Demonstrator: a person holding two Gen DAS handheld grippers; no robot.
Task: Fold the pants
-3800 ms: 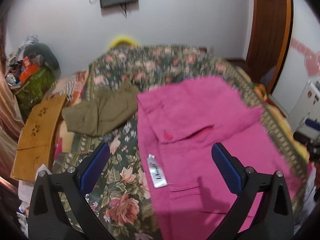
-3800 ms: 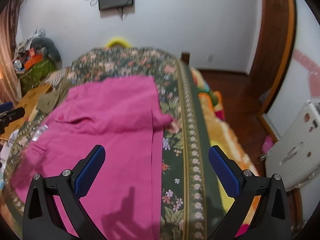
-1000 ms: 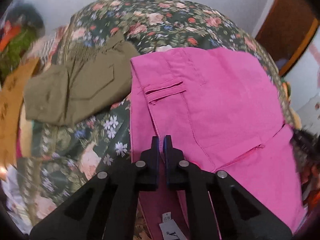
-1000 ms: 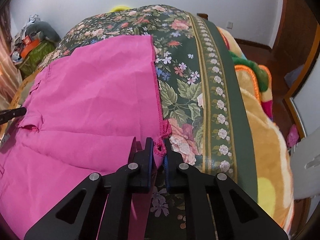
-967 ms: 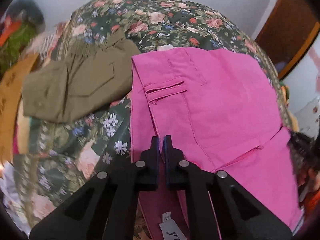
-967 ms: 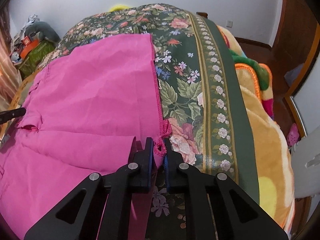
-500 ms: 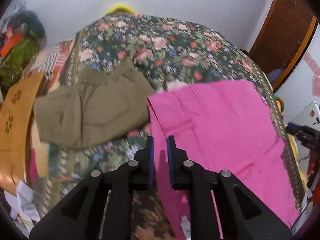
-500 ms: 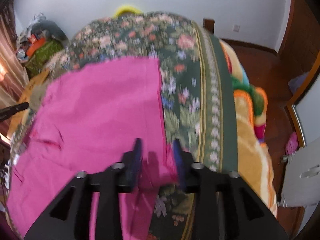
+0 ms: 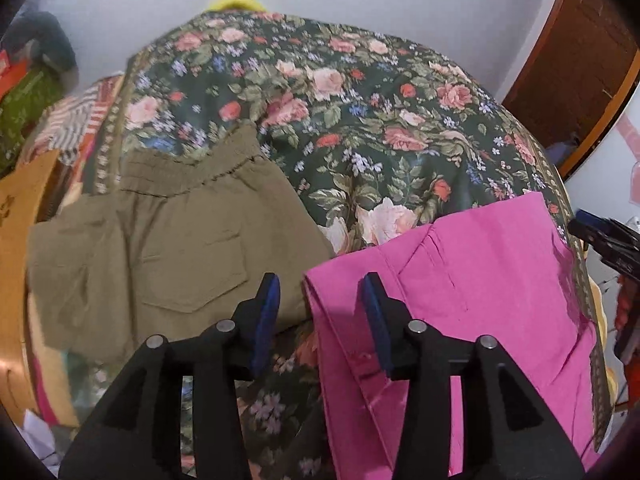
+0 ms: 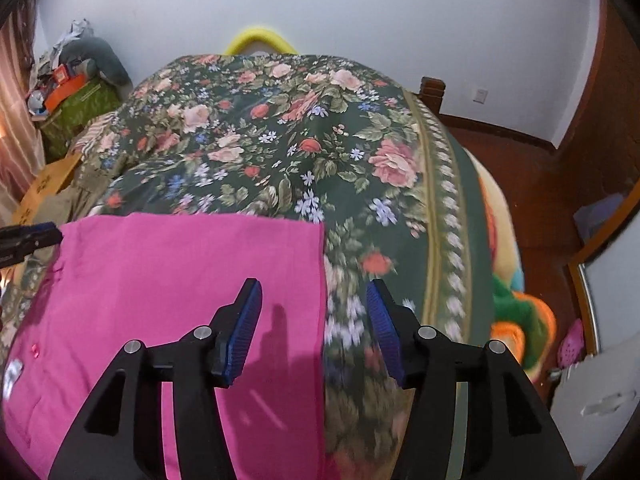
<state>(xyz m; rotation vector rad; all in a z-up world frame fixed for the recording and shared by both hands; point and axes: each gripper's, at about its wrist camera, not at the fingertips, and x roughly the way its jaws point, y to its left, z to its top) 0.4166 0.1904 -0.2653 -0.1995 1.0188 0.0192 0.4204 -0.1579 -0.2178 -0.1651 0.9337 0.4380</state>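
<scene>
Pants [image 10: 180,300] are laid flat on the bed [image 10: 280,152], pink, already doubled over; the far edge is seen running straight across in the right wrist view. Long axis is judged to run left-right across the bed, between the two grippers.

Left gripper [image 9: 320,320] is held with jaws apart, nothing between them. The pants' near-left corner [image 9: 316,280] is seen just ahead of it, lined up with the gap; the rest of the cloth spreads right and forward from there. A label [image 10: 12,376] and small button are seen at the left end in the right wrist view, so the waist is judged to be on the left side.

Right gripper [image 10: 312,320] is also held with jaws apart and empty. The pants' right edge [image 10: 322,300] falls between the pads, cloth under the left finger, bedspread under the right one.

Each end is covered by its own gripper, so neither is clearly nearer. If a further fold is wanted, it is judged to be across the long axis: one end carried over onto the other. Either end edge can be pinched by dropping straight down.

Olive shorts [image 9: 160,260] are seen folded to the left of the pants, corner just beside the pink edge. Risk is judged: olive cloth caught in a left-side pinch.
</scene>
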